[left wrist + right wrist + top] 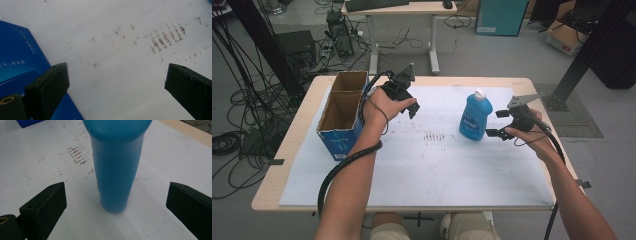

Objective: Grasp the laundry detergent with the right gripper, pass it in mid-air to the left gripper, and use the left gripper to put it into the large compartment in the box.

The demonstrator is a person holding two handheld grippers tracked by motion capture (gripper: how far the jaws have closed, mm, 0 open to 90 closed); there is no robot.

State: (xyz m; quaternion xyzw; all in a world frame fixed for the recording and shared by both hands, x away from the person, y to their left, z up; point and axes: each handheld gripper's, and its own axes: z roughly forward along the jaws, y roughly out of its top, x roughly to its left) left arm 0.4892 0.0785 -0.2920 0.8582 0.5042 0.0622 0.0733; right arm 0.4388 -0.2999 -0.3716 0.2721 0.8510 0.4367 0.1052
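A blue bottle [475,116] with a white cap stands upright on the white sheet [432,165], right of centre. My right gripper [496,123] is just to its right, open, jaws pointing at it. In the right gripper view the bottle [116,157] stands between and slightly ahead of the wide-apart jaws of the right gripper [116,192], untouched. My left gripper [409,102] hovers over the sheet next to an open cardboard box [343,115] with blue sides. In its own view the left gripper [117,72] is open with nothing between the jaws, and the box's blue wall [17,60] lies at the left.
The box has two compartments and sits at the table's left edge. Brown smudges [433,135] mark the middle of the sheet. Beyond the table are a desk [399,10], cables on the floor and a black frame post [582,55] at the right.
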